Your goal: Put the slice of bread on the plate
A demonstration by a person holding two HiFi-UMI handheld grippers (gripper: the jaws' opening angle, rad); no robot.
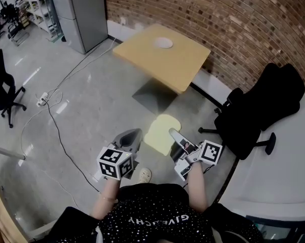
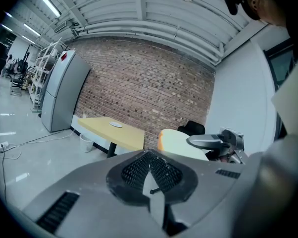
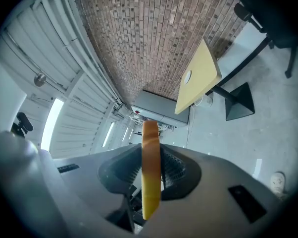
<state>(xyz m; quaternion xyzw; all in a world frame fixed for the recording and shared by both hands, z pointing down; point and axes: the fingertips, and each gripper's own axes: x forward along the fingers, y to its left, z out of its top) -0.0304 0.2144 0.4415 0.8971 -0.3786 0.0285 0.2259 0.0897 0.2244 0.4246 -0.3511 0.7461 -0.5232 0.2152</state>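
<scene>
One slice of bread (image 1: 161, 134) was up over the grey floor (image 1: 91, 100), pinched by its edge in the right gripper (image 1: 175, 135), jaws narrowly apart and clamped on it; the left gripper (image 1: 134, 137) hung just beside it, jaws pressed together on nothing; the white plate (image 1: 162, 43) sat on the yellow worktop (image 1: 180, 67) by the brick wall (image 1: 218, 14), well apart from the bread; a black office chair (image 1: 264, 105) stood off to the right.

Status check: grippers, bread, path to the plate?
Left gripper shut, empty. Right gripper shut on bread slice. Plate on table ahead. Black chair right of path.
</scene>
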